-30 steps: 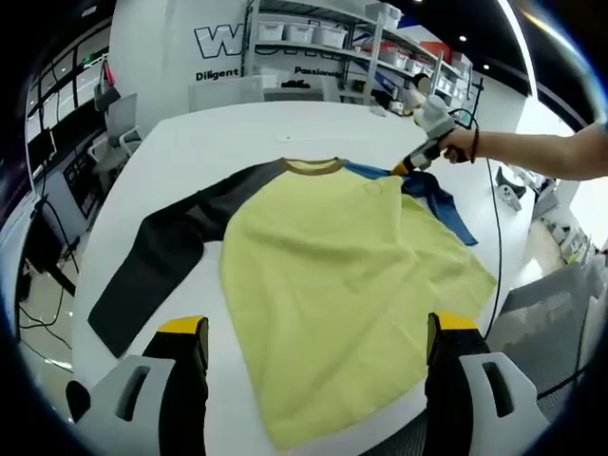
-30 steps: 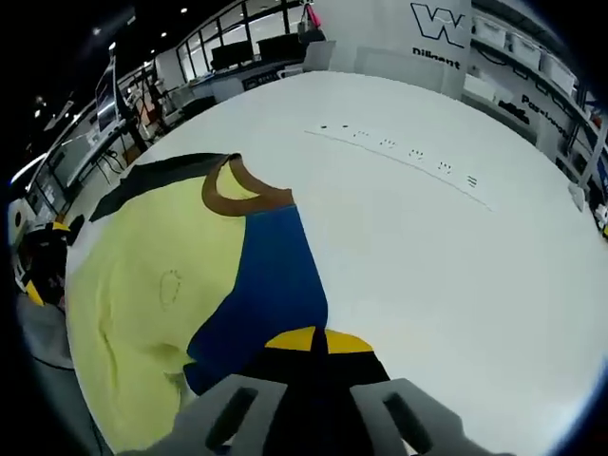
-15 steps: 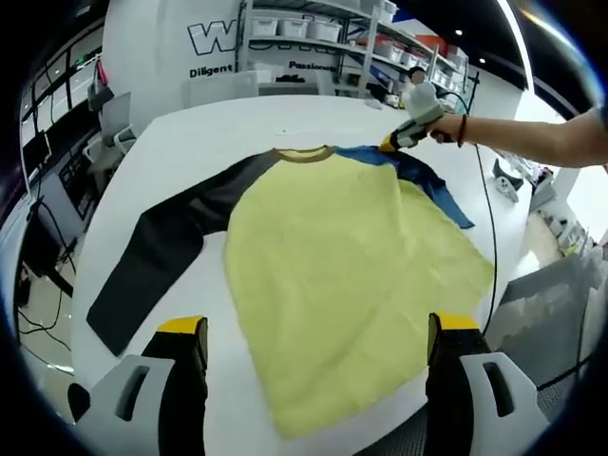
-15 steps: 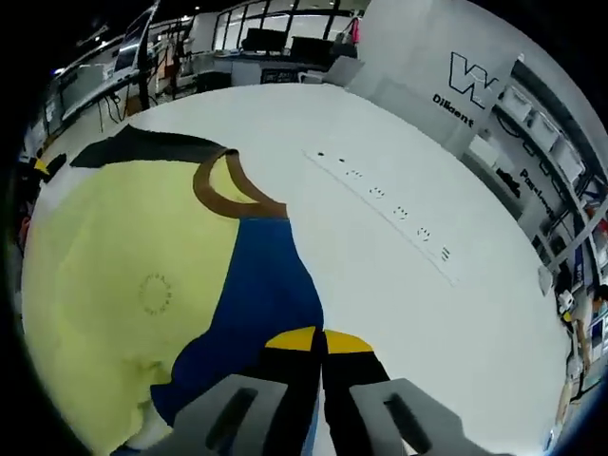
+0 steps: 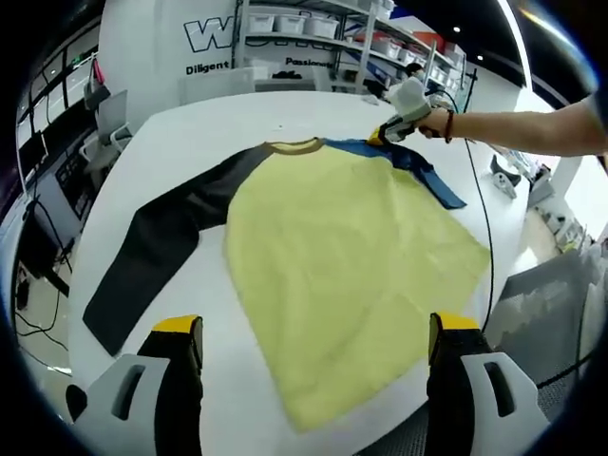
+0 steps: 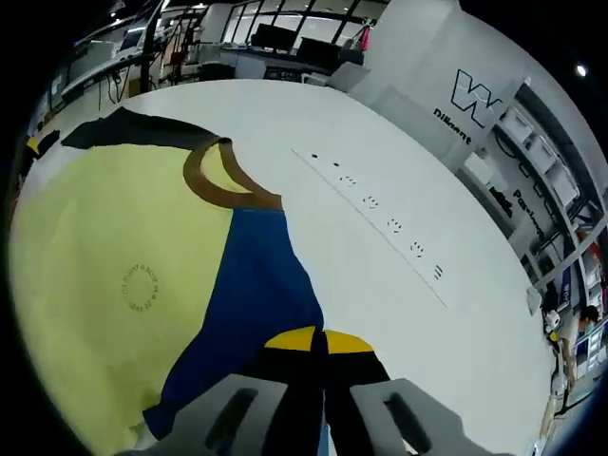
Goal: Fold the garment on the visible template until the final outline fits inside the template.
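The right gripper (image 6: 318, 347), clenched on the blue sleeve (image 6: 252, 304), sits at the garment's (image 5: 332, 256) far side; the released left gripper (image 5: 309, 332) hovers off the hem.

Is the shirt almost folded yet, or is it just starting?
Just starting. The shirt lies spread flat on the white table, dark sleeve stretched out. The right claw is shut on the blue sleeve. The left claw is open, holding nothing. All folds remain.
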